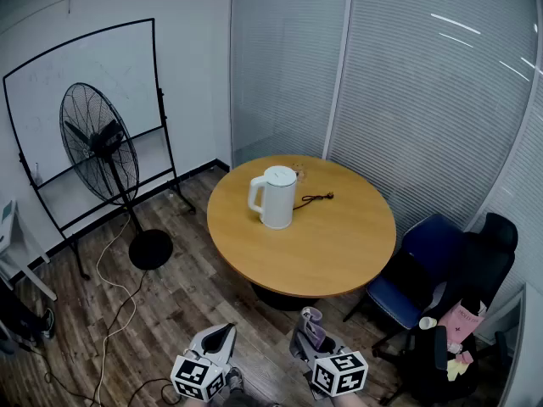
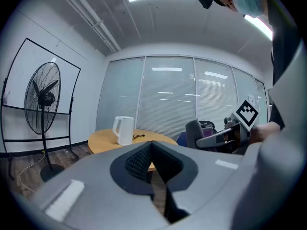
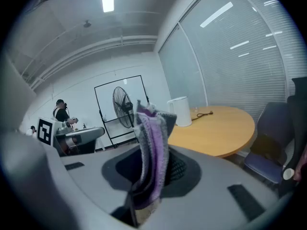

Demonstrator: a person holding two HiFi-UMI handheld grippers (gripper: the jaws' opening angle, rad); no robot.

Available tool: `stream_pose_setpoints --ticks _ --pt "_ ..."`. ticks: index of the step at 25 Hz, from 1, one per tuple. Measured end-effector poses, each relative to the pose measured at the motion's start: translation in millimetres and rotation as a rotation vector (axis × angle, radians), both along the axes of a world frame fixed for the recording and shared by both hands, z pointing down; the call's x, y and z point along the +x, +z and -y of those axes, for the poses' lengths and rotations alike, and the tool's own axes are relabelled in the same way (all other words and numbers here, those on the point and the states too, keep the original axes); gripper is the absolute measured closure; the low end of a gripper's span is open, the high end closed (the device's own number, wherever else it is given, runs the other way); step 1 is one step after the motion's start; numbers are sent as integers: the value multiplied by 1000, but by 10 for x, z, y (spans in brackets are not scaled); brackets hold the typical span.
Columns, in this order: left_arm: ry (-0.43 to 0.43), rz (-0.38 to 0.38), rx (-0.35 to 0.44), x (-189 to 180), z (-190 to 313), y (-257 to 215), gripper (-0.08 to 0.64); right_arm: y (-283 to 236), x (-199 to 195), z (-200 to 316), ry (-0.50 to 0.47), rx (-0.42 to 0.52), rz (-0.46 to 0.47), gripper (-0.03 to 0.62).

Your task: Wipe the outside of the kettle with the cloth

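Left gripper [image 1: 224, 334] is sitting at the lower edge of the head view, left of centre, pointing slightly downward. Its jaws are pressing together with nothing between them. Right gripper [image 1: 310, 322] is sitting just beside it, right of centre, tilting further downward. Its jaws are clamping a purple-grey cloth [image 3: 152, 143], which is standing upright between them.

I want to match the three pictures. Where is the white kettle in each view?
Head view: kettle near the centre, on the round table.
Left gripper view: kettle left of centre, small.
Right gripper view: kettle just right of centre.
Shared landmark: the standing fan, left of the kettle in every view.
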State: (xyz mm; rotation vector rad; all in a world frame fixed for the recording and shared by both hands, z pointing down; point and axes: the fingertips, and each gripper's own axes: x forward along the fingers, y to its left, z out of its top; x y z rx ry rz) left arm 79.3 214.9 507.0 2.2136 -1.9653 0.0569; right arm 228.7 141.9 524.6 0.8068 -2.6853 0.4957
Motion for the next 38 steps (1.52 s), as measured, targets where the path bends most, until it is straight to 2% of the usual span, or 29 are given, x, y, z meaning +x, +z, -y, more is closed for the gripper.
stream_pose_setpoints --ticks 5,9,15,21,28,33,38 --pt "-3 -4 1 -18 -6 31 549 -17 -40 16 9 -6 22 495" --pt "26 -5 17 -144 104 54 549 0 -186 84 27 -7 26 495" --pt "97 -39 2 -437 414 105 549 -11 -508 283 101 -42 52 495" --pt "134 -75 -38 -978 686 275 549 78 -989 551 172 -69 54 495" --pt "209 -62 -48 -1560 965 238 549 35 -1436 767 277 -69 76 495" --pt "277 -61 -56 -1722 1132 245 549 46 -1650 850 323 -78 76 495" --pt "309 -88 -68 -1769 1307 310 549 86 -1766 975 336 -90 54 495"
